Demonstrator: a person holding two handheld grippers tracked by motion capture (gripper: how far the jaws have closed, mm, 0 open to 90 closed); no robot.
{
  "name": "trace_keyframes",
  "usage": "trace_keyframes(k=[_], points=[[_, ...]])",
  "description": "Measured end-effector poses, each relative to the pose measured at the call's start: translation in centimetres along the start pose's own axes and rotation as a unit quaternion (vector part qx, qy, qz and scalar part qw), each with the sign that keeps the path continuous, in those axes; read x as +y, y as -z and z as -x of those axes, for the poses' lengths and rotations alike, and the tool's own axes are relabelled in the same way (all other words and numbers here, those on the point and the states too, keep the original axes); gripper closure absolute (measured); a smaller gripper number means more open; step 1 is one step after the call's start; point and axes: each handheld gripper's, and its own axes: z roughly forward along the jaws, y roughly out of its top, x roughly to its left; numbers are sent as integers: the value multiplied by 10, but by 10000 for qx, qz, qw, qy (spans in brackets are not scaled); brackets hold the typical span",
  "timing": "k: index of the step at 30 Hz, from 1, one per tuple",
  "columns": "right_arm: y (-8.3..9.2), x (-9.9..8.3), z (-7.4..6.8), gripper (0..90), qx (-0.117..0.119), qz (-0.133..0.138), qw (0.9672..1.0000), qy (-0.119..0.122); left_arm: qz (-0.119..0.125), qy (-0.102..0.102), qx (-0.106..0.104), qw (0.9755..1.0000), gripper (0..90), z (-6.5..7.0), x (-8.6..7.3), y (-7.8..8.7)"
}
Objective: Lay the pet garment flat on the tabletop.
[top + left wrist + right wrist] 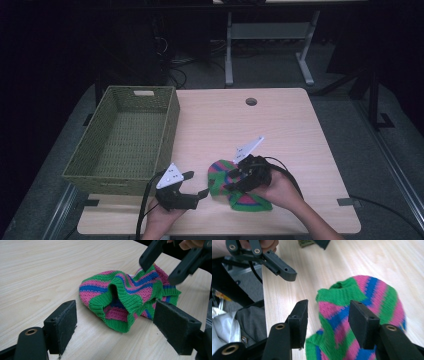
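A knit piece striped in green, pink and blue lies crumpled on the wooden table near its front edge. In the left gripper view its ribbed green opening faces me. My left gripper stands open just left of the knit, which sits a little beyond the jaws. My right gripper hangs open over the knit's middle, one jaw on each side of the fabric, not closed on it. Both grippers' tips are close together above the knit's left end.
A woven olive basket stands at the table's left side with nothing visible inside. There is a round cable hole near the far edge. The table's front edge lies just behind both hands. Dark floor and desk legs are beyond.
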Motion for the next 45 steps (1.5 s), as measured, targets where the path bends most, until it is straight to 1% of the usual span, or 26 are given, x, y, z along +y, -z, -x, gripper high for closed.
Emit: trace_keyframes(k=[2, 5, 7, 9, 11, 13, 17, 21, 22, 23, 24, 26, 28, 30, 33, 34, 38, 42, 45], points=[[-9, 4, -3, 515, -4, -145, 9999, 92, 8, 12, 3, 10000, 187, 0, 0, 1], [-19, 7, -4, 528, 13, -280, 9995, 160, 25, 22, 1, 10000, 187, 0, 0, 1], [-26, 8, -4, 545, 18, -369, 9991, 189, 8, 15, -2, 10000, 187, 0, 0, 1], [-34, 9, -3, 566, -42, -484, 9985, 254, 11, 13, -6, 10000, 187, 0, 0, 1], [-41, 9, -1, 592, -14, -560, 9980, 285, 11, 24, -11, 10000, 187, 1, 0, 1], [-49, 7, 0, 611, -46, -685, 9974, 233, 15, 31, -11, 10000, 187, 0, 0, 1], [-57, 4, 1, 693, -141, -850, 9960, 228, 8, 33, -6, 10000, 187, 0, 0, 1], [-63, -2, 3, 774, -231, -924, 9952, 223, 15, 38, -13, 10000, 187, 0, 0, 1], [-64, -4, 4, 793, -242, -905, 9953, 225, 11, 35, -21, 10000, 187, 0, 0, 1], [-64, -5, 5, 797, -233, -852, 9958, 222, 12, 34, -21, 10000, 187, 1, 0, 1], [-63, -5, 6, 805, -211, -845, 9961, 143, 10, 25, -22, 10000, 187, 1, 0, 1], [-61, -5, 6, 812, -207, -822, 9963, 167, 6, 19, -20, 10000, 187, 1, 0, 1], [-59, -4, 5, 816, -188, -717, 9971, 166, 7, 37, -11, 10000, 187, 0, 0, 1], [-55, -4, 6, 817, -104, -618, 9980, 117, 5, 44, -9, 10000, 187, 0, 0, 1], [-46, -2, 8, 820, -53, -434, 9990, 75, 12, 34, -19, 10000, 187, 0, 0, 1], [-43, -2, 8, 820, -38, -388, 9992, 46, 32, 64, -37, 10000, 187, 0, 0, 1], [-28, 0, 9, 821, -75, -252, 9997, -2, 69, 124, -85, 9999, 187, -1, 0, 1], [-14, 3, 11, 823, -130, -90, 9999, -3, 81, 121, -89, 9999, 187, -1, 0, 2], [-5, 4, 13, 823, -153, 22, 9999, -49, 102, 135, -99, 9998, 187, -1, 0, 1]])
